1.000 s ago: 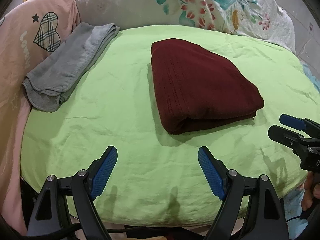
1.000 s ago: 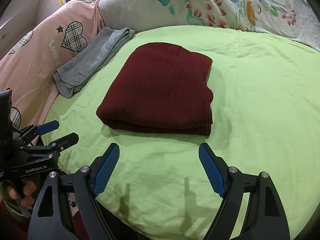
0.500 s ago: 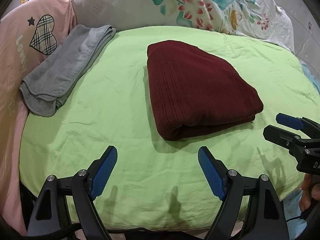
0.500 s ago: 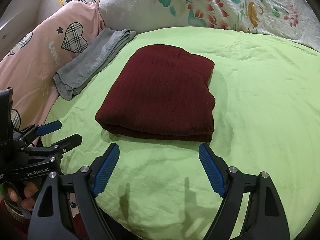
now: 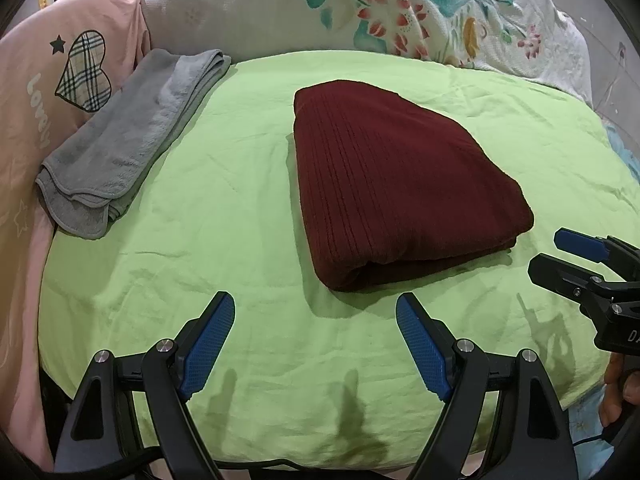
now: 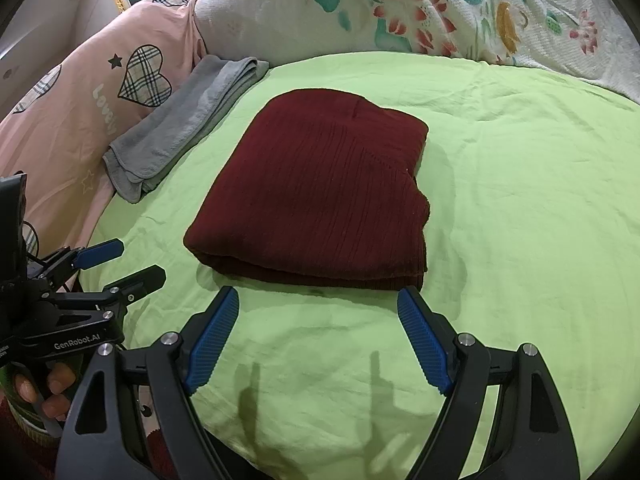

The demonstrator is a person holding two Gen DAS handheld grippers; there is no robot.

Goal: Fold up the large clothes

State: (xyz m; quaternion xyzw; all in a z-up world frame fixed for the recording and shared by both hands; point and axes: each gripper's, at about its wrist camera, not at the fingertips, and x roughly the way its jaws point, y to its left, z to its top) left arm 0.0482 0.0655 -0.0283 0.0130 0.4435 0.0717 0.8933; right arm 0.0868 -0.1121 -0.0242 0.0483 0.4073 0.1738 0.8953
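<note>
A dark red ribbed garment (image 5: 396,184) lies folded into a thick rectangle on the light green sheet (image 5: 224,216); it also shows in the right wrist view (image 6: 320,196). My left gripper (image 5: 316,344) is open and empty, held in front of the garment's near left corner. My right gripper (image 6: 318,340) is open and empty, just in front of the garment's near edge. Each gripper shows in the other's view: the right one (image 5: 560,254) at the right edge, the left one (image 6: 124,262) at the left edge.
A folded grey towel (image 5: 128,148) lies at the sheet's left side. A pink cover with a plaid heart (image 5: 44,92) is at far left. A floral quilt (image 5: 400,12) is piled along the back. The sheet's front edge drops off below the grippers.
Both grippers stayed open and empty. The left view has shifted slightly, so the garment and towel sit a little differently in frame. The garment has not moved.
</note>
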